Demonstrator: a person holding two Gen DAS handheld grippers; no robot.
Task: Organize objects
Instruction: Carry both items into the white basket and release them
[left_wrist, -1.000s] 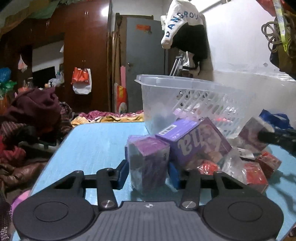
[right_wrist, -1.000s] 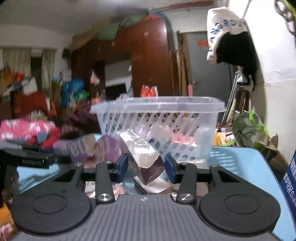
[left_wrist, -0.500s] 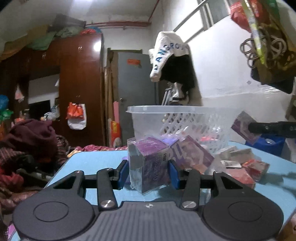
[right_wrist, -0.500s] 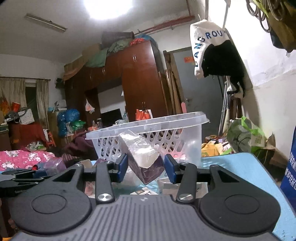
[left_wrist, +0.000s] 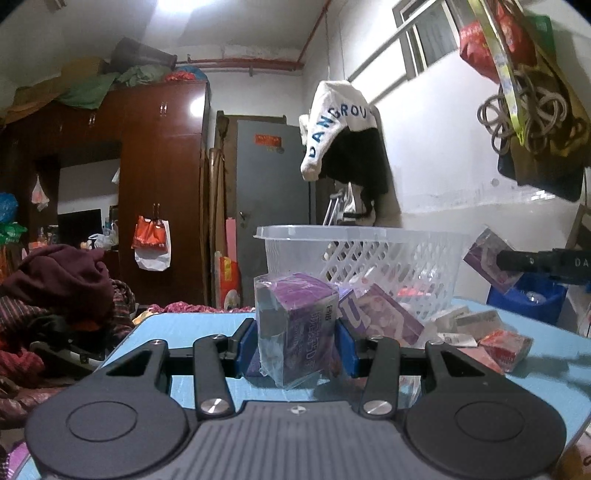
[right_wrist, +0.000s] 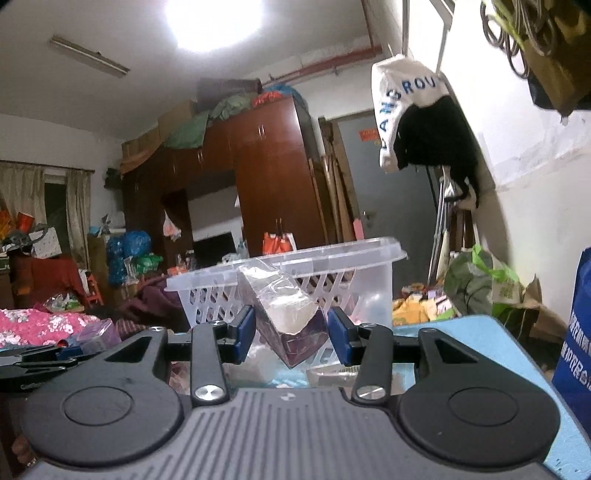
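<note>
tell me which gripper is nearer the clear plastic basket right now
Right. The right gripper holds its packet just short of the basket; the left gripper sits farther back over the table.

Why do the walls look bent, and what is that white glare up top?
Both views curve straight lines, a fisheye effect; right wrist view: a ceiling light blows out white; left wrist view: glare glints on the wardrobe, and the basket stays fairly sharp.

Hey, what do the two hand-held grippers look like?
Both look alike: the left hand-held gripper and right hand-held gripper have a ribbed grey body, two black round discs, black linkage arms with silver screws, and blue pads. No sleeves or cables show.
</note>
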